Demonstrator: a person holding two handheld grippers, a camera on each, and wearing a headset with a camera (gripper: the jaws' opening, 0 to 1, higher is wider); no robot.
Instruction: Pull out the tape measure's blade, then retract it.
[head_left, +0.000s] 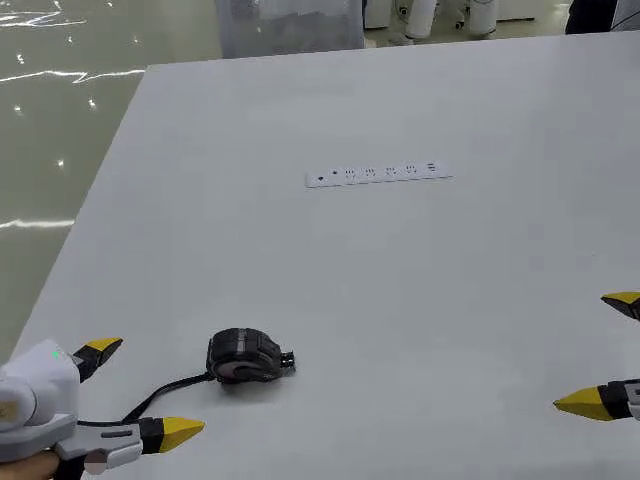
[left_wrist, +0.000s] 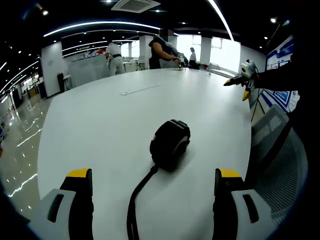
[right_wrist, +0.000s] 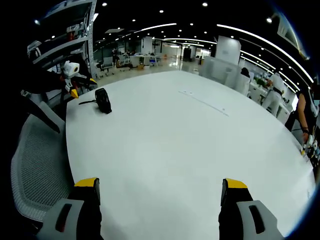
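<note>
One black tape measure (head_left: 245, 356), one power strip (head_left: 378, 174); left gripper (head_left: 148, 388) and right gripper (head_left: 598, 350) both wide-jawed and empty.

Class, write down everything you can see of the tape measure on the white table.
The tape measure is a small, rounded black case, plastic by its look, with a grey band on its side. It rests on the white table near its left edge. The blade looks retracted, only a small tip showing. A black strap trails from it towards the open left gripper, which does not touch the case.
</note>
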